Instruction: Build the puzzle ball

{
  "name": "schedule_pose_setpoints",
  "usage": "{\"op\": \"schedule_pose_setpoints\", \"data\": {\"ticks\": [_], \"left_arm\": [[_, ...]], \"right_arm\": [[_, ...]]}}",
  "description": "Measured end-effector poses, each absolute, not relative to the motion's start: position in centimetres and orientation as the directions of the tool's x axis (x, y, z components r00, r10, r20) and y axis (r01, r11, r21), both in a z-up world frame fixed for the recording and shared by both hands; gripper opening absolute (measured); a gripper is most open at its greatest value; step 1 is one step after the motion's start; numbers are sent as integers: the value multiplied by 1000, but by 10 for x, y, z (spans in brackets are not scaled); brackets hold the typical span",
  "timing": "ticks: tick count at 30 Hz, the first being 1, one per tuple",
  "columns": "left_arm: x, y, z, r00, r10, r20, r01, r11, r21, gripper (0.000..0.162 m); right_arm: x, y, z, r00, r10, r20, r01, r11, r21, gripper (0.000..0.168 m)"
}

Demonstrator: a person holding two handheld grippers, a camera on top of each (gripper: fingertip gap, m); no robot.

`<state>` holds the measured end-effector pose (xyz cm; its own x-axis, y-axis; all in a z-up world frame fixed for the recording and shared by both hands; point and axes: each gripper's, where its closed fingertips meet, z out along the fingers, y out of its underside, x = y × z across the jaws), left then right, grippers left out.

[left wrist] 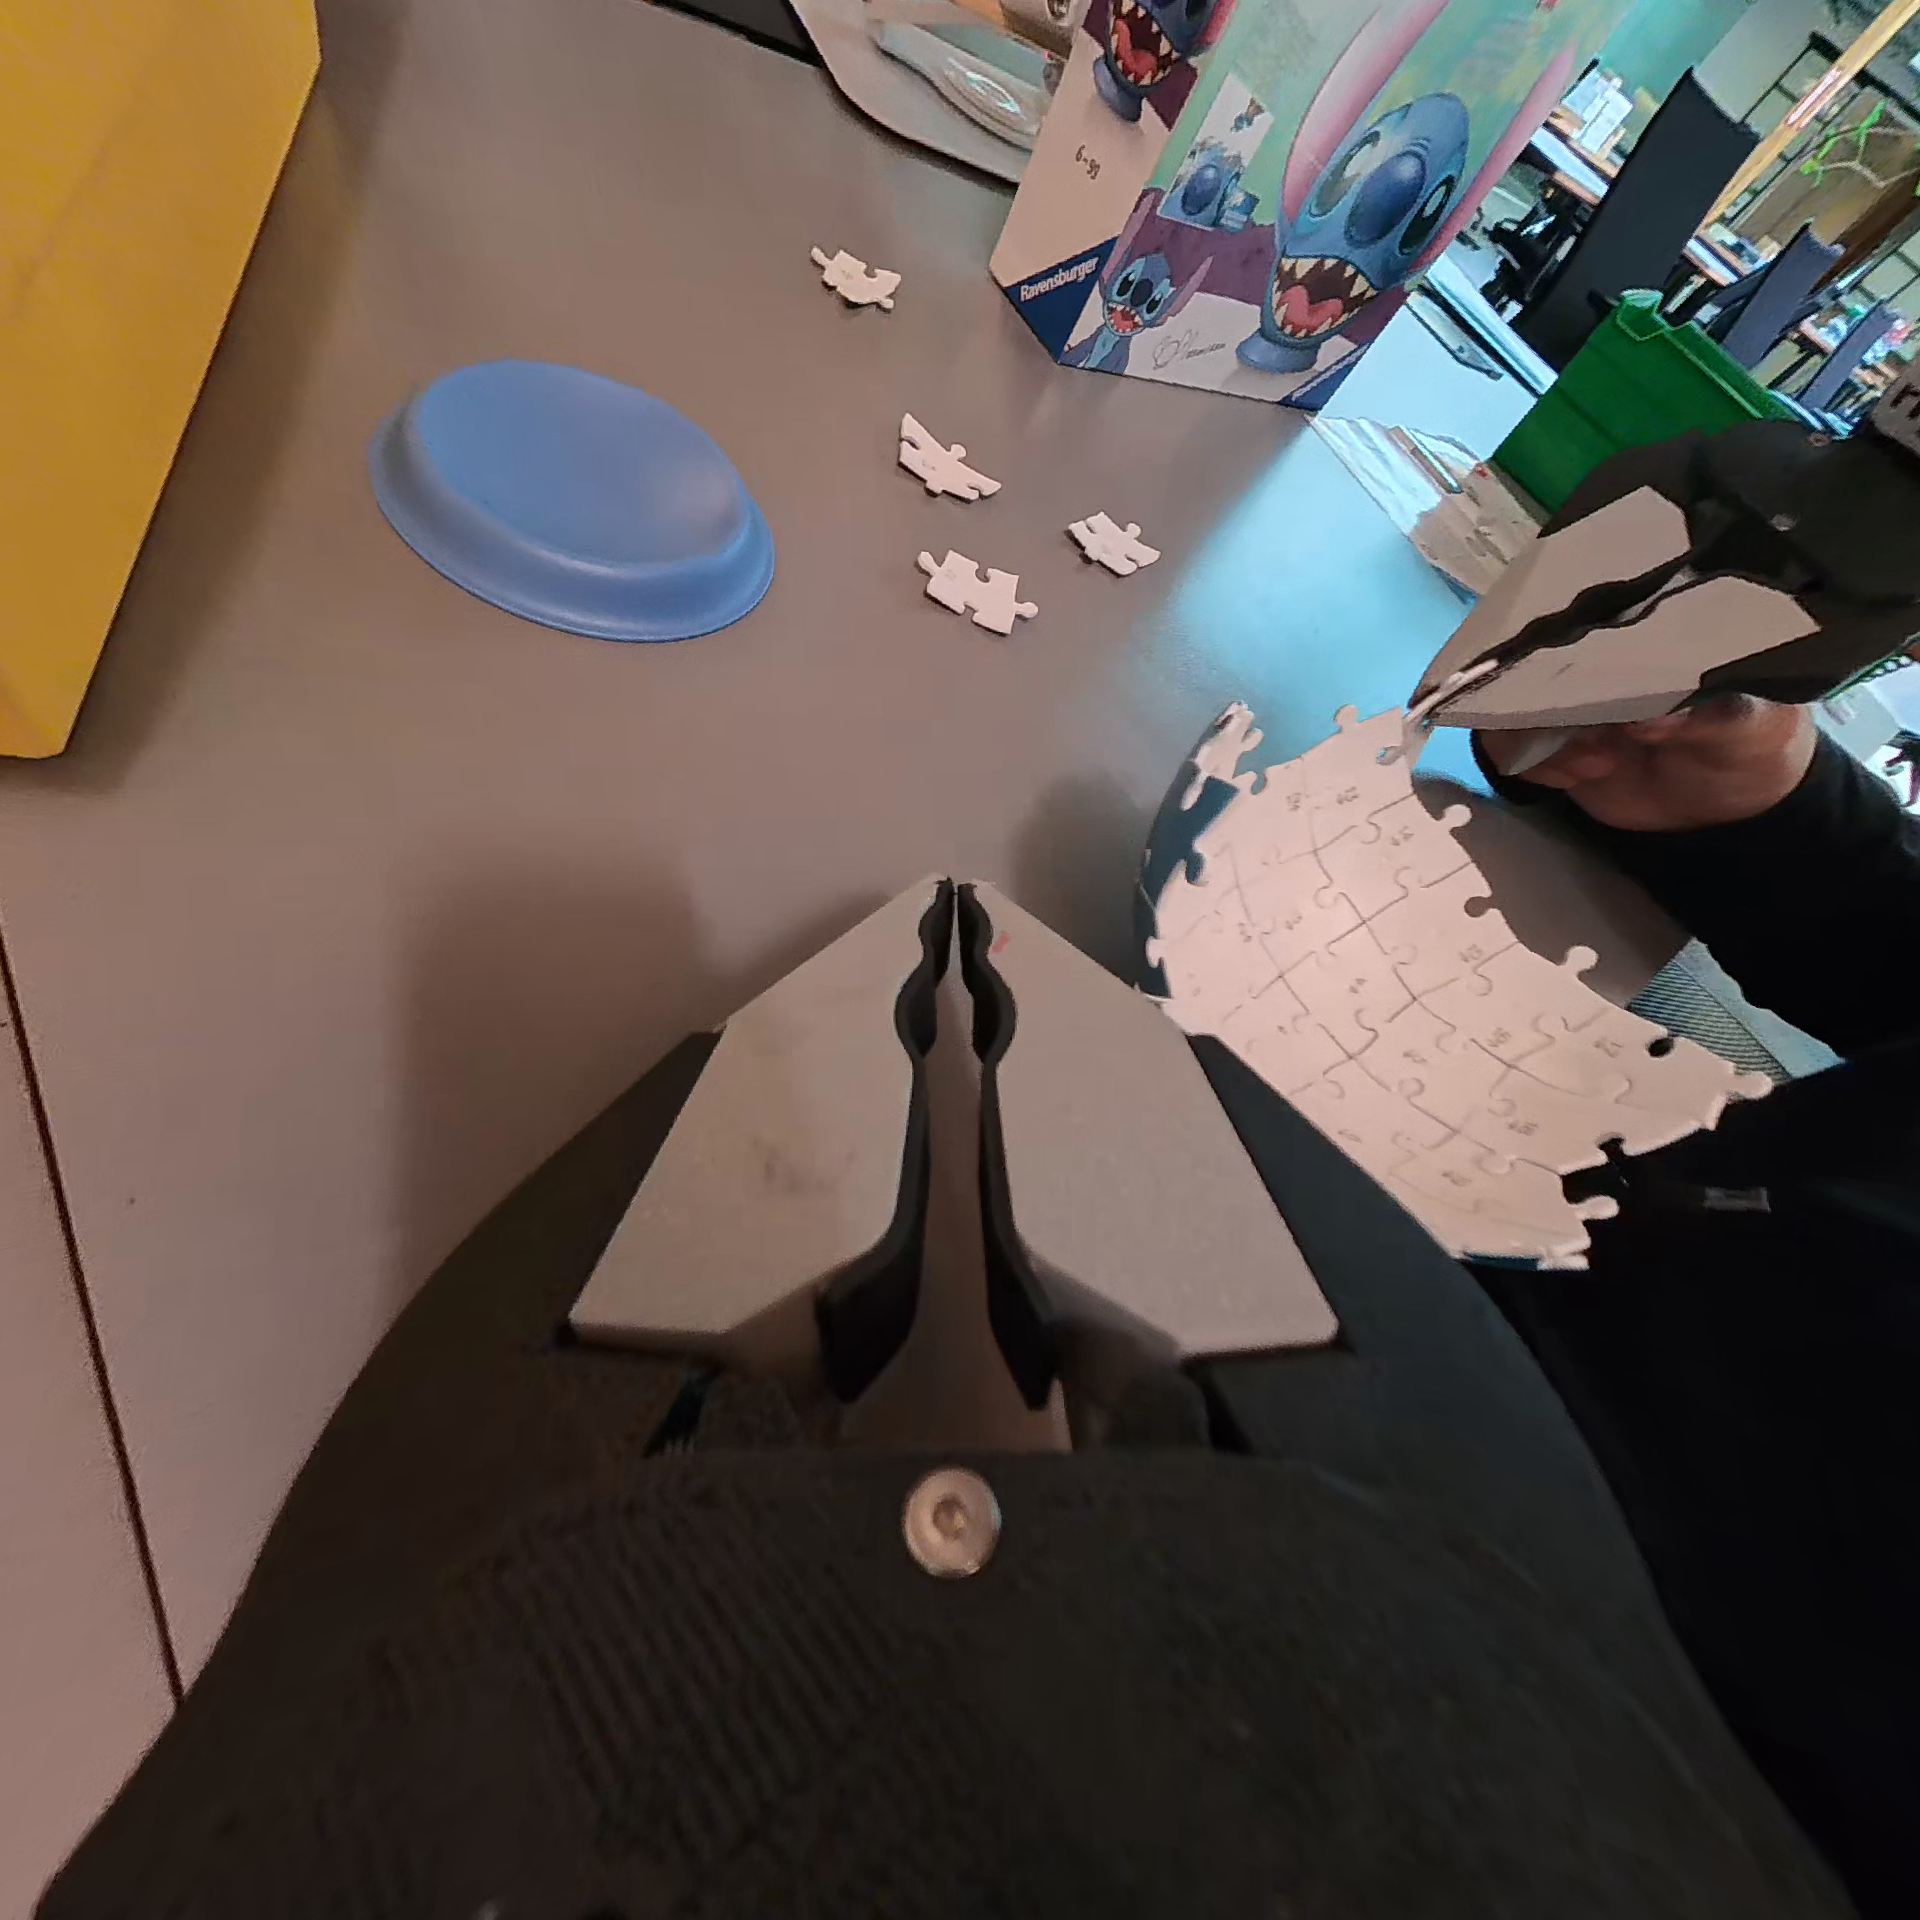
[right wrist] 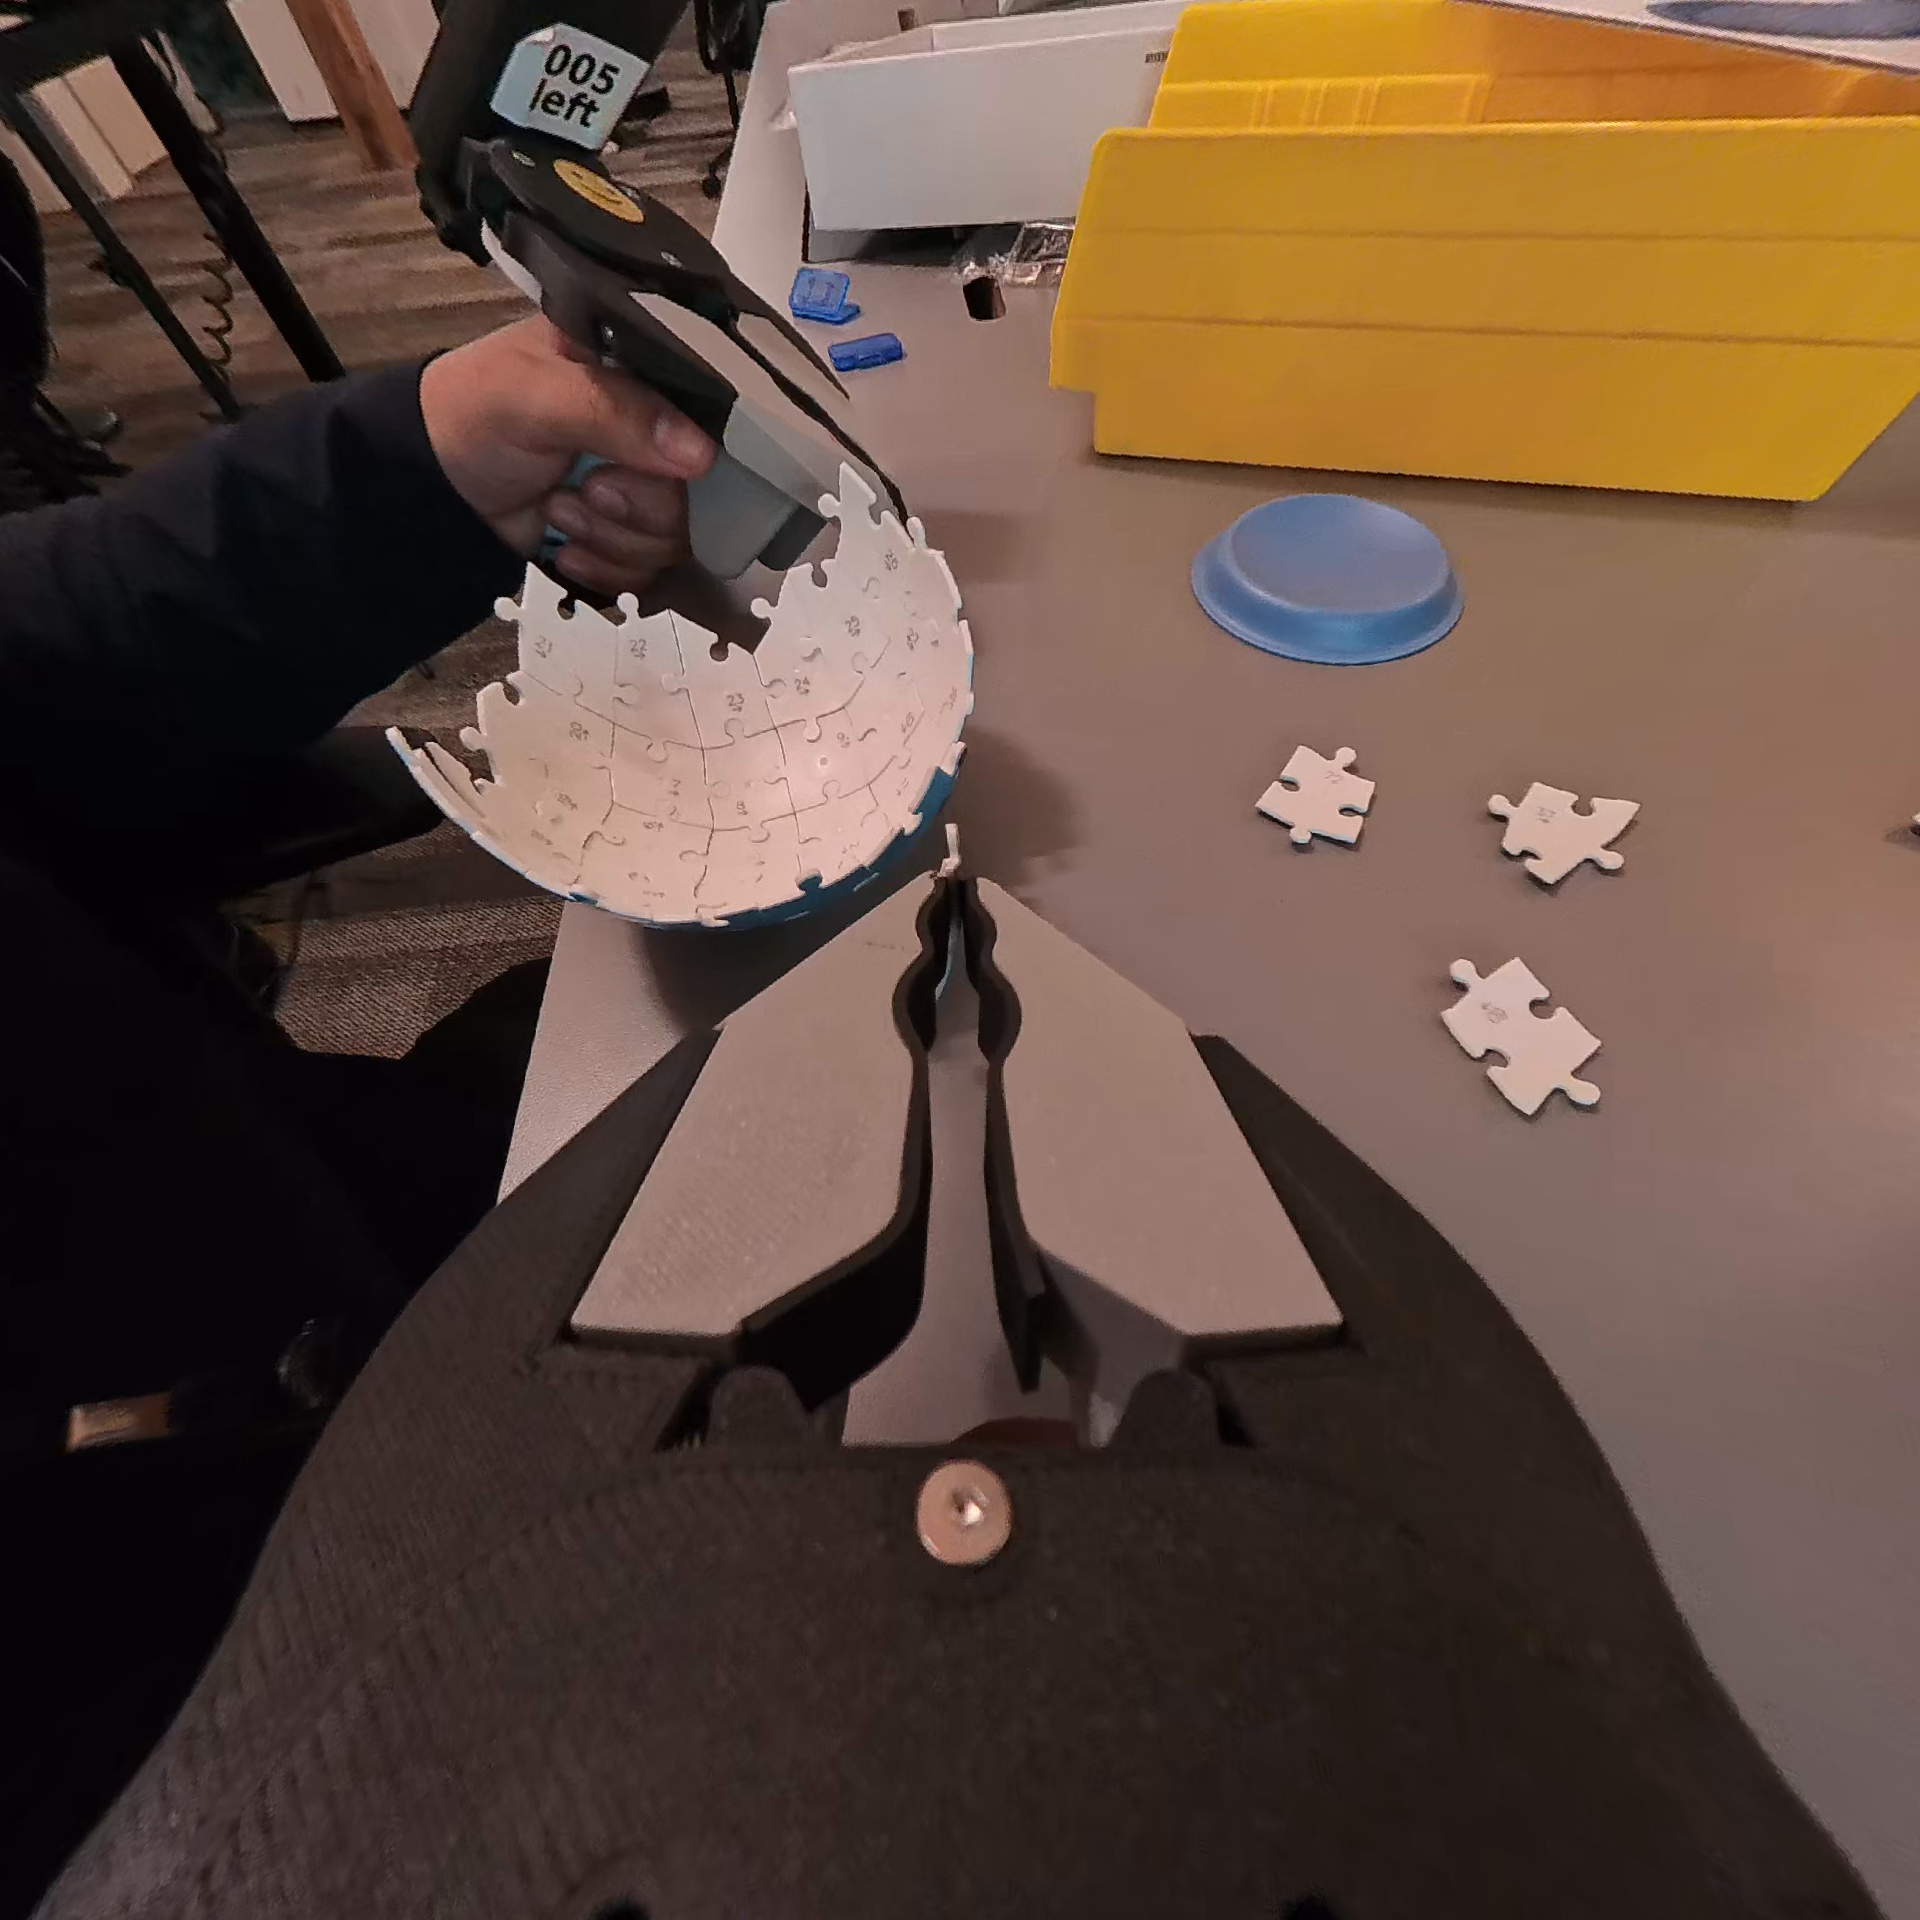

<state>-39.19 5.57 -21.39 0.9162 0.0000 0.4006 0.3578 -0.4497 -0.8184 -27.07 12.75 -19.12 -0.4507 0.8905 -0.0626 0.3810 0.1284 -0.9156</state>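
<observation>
The half-built puzzle ball [left wrist: 1382, 977] is a white-inside, blue-outside bowl tilted at the table's near edge. It sits right beside my left gripper [left wrist: 956, 891], which is shut with nothing between its tips. In the right wrist view the ball [right wrist: 717, 748] hides the tips of the left gripper's fingers [right wrist: 743, 499]. My right gripper [right wrist: 951, 888] is shut on a single puzzle piece [right wrist: 950, 847] and holds it close to the ball's rim. The right gripper also shows in the left wrist view [left wrist: 1429, 712]. Several loose pieces [left wrist: 977, 589] [right wrist: 1522, 1034] lie white side up on the table.
A blue round stand dish [left wrist: 571, 499] [right wrist: 1328, 577] sits on the grey table. A yellow bin [left wrist: 125, 312] [right wrist: 1507, 291] stands beside it. The puzzle box [left wrist: 1247, 208] stands at the back, and a green bin [left wrist: 1621, 405] is off the table. The tips of one gripper are about 15 cm away from the tips of the other.
</observation>
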Motion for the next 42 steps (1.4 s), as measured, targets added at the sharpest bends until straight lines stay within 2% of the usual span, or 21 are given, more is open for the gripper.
{"op": "schedule_pose_setpoints", "data": {"ticks": [18,23,26,29,32,38,42], "left_arm": [[-397,49,-202,922,18,386,365,-366,-856,1],[-406,12,-213,922,74,379,375,-413,-830,12],[-421,-10,-192,931,93,354,362,-384,-849,16],[-428,-9,-151,933,47,358,353,-324,-878,19],[-423,10,-128,947,-37,320,288,-348,-892,22],[-407,59,-128,964,-154,216,121,-469,-875,24],[-389,78,-128,936,-280,214,28,-547,-837,25]], "right_arm": [[-273,153,-187,-376,926,-30,345,110,-932,0],[-269,159,-175,-378,925,-37,326,95,-940,0],[-271,162,-164,-396,915,-72,335,71,-940,0],[-277,156,-146,-442,891,-106,342,58,-938,0],[-288,144,-134,-478,875,-78,351,109,-930,0],[-306,113,-131,-544,838,-31,389,220,-895,0],[-319,102,-135,-563,826,3,407,280,-869,0]]}}
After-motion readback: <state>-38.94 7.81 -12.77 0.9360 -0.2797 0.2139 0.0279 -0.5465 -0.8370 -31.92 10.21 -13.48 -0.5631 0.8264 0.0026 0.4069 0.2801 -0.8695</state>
